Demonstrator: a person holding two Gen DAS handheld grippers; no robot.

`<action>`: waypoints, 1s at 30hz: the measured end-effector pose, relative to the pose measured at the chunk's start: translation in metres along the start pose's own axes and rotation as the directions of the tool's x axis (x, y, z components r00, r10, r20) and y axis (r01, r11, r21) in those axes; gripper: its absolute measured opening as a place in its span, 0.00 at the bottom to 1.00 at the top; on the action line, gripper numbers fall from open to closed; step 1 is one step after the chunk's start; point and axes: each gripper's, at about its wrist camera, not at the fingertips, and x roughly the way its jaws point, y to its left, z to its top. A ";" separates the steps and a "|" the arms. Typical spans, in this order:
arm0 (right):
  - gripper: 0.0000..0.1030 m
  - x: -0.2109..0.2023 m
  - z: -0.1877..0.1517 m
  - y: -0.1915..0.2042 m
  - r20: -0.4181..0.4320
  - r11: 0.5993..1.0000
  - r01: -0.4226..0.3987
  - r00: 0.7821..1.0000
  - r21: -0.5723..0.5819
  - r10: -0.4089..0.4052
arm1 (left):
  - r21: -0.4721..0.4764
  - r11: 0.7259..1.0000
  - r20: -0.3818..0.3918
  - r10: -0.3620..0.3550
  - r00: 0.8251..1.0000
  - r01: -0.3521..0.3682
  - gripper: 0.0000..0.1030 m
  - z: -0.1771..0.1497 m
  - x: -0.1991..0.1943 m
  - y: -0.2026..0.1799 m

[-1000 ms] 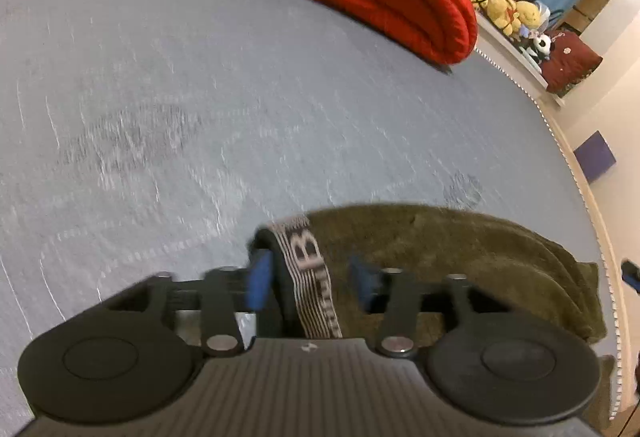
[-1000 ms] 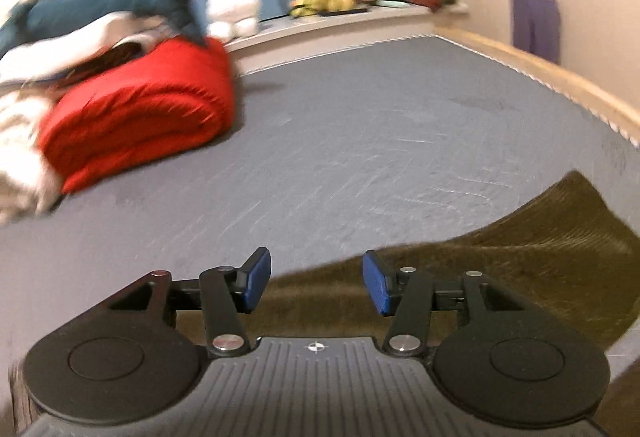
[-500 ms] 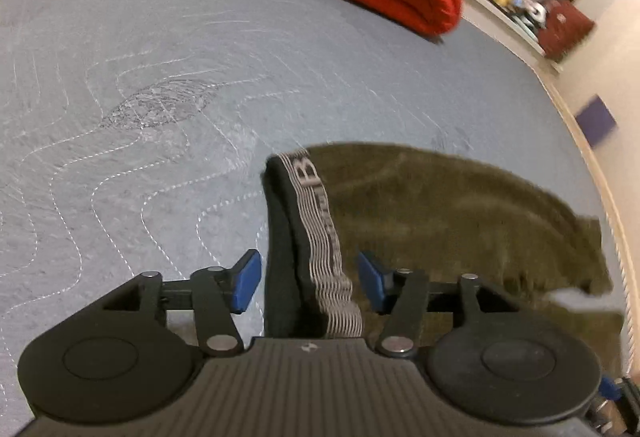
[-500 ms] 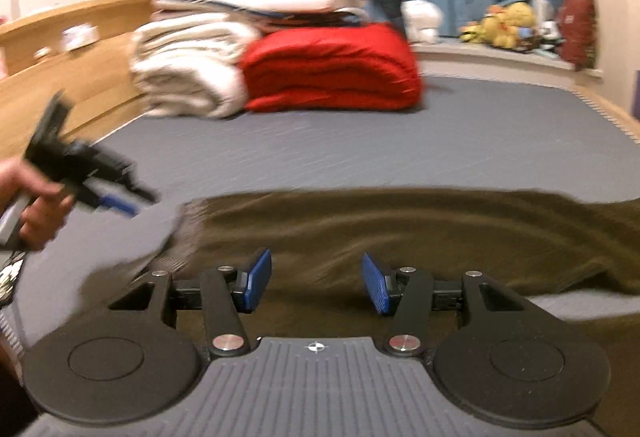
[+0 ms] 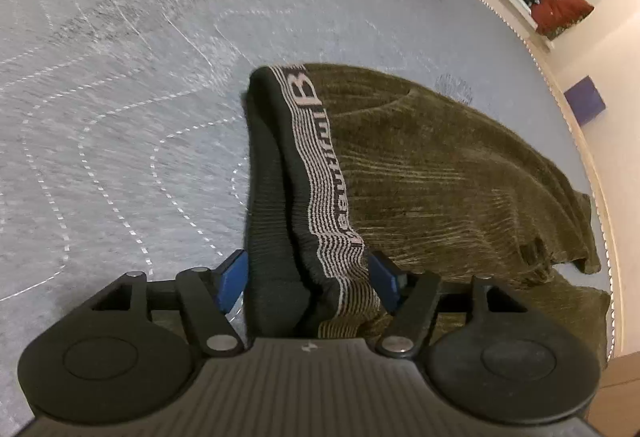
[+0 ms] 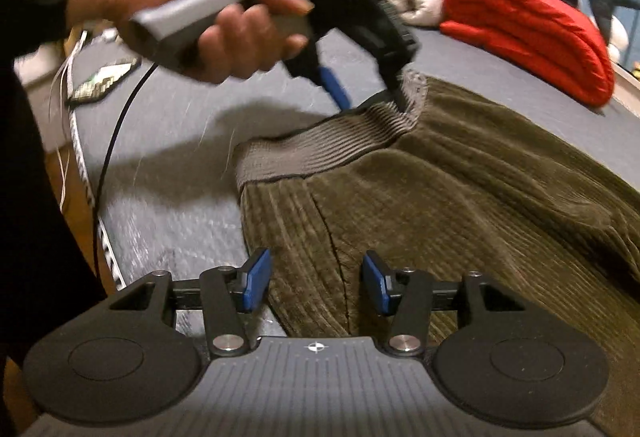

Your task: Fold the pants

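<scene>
A: Left wrist view: the left gripper (image 5: 308, 277) is opening around the waistband (image 5: 316, 173), with the pants (image 5: 440, 165) spread on the bed (image 5: 120, 97).

B: The band might slump and undo the fold. The right gripper (image 6: 316, 283) hovers half-spread and empty, though blur hides contact.

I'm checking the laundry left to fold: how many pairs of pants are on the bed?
1: the olive corduroy pants lie spread on the grey bed, their waistband between the opening left claw. Others may be hidden off-frame.
</scene>
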 end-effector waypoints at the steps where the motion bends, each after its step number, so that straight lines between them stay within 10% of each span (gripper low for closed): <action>1: 0.52 0.001 -0.001 0.003 0.000 1.000 0.003 1.000 -0.015 -0.003 | 0.004 1.000 -0.002 0.006 1.000 -0.006 0.69 0.000 0.005 -0.002; 9: 0.48 -0.001 -0.001 0.005 0.006 0.999 -0.012 1.000 -0.040 0.012 | 0.100 0.992 0.042 0.073 0.996 -0.076 0.68 0.000 0.018 -0.016; 17: 0.10 0.000 0.000 0.003 -0.006 0.997 -0.076 0.997 -0.025 0.076 | 0.122 0.990 0.088 0.055 0.995 -0.066 0.13 0.000 0.002 -0.018; 30: 0.07 -0.007 0.008 0.011 0.016 0.978 -0.203 0.979 -0.045 0.204 | 0.107 0.993 0.166 0.030 0.986 -0.048 0.10 0.000 -0.056 -0.012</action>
